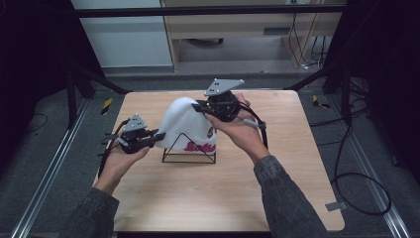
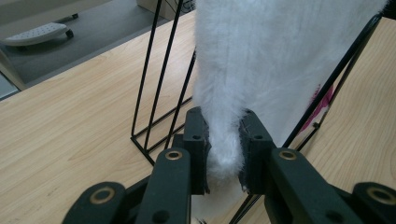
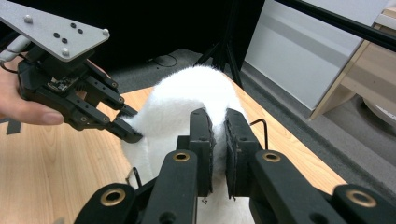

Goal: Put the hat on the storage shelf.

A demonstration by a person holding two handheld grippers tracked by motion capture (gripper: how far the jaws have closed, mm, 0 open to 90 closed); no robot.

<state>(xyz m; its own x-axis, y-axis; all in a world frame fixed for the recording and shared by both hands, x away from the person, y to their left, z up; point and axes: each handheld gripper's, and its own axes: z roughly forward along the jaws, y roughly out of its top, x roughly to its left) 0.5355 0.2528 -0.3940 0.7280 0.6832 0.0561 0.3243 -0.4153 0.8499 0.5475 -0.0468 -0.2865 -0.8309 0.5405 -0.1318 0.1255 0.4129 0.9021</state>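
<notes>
Here the fluffy white knit hat point(image 1: 184, 125) drapes over a black wire stand point(image 1: 189, 148) mid-counter; the left gripper point(image 2: 223, 149) pinches its hem, the right gripper point(image 3: 218, 154) its crown. Lifting evenly should free it without tipping the stand.

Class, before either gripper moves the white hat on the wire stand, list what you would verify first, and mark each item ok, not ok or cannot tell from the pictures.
1. Left gripper has hold of the white hat: ok, its jaws are shut on a fold of the fuzzy edge.
2. Right gripper has hold of the hat: ok, jaws pinched on fabric near the crown.
3. Hat free of the black wire stand: not ok, it is draped over the frame.
4. Stand flat on the wooden table: ok in the high view.
5. Fabric snagged on a wire: cannot tell, the hat hides the contact.
6. Cable clear of the stand: ok.
</notes>
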